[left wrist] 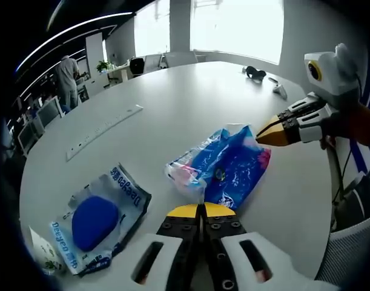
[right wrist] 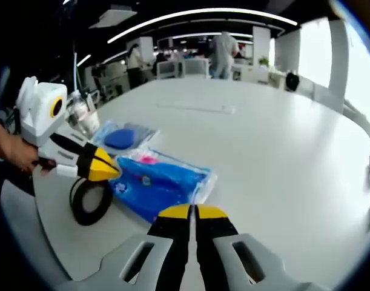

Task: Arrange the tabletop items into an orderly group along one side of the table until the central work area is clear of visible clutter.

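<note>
A crumpled blue plastic bag [left wrist: 224, 163] [right wrist: 160, 182] lies on the white table [left wrist: 191, 103] between the two grippers. My left gripper [left wrist: 201, 210] [right wrist: 109, 170] is shut, its yellow tips right at the bag's near edge, with nothing seen between them. My right gripper [right wrist: 194, 211] [left wrist: 264, 134] is also shut and hovers just off the bag's other side. A clear packet holding a round blue item [left wrist: 97, 221] [right wrist: 124, 138] lies flat beside the bag. A black ring-shaped roll [right wrist: 91, 200] rests near the table edge, under the left gripper.
A long white strip [left wrist: 103, 130] [right wrist: 197, 108] lies further across the table. A small packet [left wrist: 45, 257] sits at the table edge, and a black object [left wrist: 254, 73] and a white one [left wrist: 280, 91] sit at the far side. People [right wrist: 224, 51] stand in the background.
</note>
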Tool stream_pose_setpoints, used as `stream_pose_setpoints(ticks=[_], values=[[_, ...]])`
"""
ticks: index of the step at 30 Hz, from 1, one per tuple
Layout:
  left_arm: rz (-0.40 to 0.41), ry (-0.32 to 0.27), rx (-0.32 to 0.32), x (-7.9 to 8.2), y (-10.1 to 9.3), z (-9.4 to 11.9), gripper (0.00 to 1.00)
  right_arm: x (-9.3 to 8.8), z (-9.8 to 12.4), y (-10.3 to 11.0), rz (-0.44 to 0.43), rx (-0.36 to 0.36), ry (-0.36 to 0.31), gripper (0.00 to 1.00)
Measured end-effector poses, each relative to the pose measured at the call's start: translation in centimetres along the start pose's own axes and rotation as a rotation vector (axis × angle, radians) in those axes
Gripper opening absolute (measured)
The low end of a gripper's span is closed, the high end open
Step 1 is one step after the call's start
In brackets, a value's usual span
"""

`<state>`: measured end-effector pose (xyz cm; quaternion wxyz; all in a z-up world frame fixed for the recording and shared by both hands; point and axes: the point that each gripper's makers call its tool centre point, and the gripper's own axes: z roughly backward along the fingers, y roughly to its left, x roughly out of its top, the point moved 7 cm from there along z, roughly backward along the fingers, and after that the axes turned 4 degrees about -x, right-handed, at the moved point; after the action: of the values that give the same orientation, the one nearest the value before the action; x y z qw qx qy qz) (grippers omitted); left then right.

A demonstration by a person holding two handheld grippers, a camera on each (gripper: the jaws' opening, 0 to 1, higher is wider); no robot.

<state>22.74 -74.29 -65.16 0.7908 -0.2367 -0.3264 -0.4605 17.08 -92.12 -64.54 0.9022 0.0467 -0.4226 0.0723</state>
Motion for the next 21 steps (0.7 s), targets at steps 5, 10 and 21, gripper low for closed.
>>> stream_pose_setpoints(ticks=[5, 10, 21], values=[[0.005, 0.004, 0.009, 0.2, 0.6, -0.4, 0.0, 0.3, -0.8, -0.2, 0.001, 0.0, -0.007, 0.0], [-0.001, 0.011, 0.014, 0.4, 1.2, -1.0, 0.0, 0.6, -1.6, -0.5, 0.005, -0.003, -0.001, 0.0], [0.043, 0.001, 0.029, 0.5, 2.1, -2.0, 0.0, 1.4, -3.0, -1.2, 0.022, -0.012, -0.015, 0.0]])
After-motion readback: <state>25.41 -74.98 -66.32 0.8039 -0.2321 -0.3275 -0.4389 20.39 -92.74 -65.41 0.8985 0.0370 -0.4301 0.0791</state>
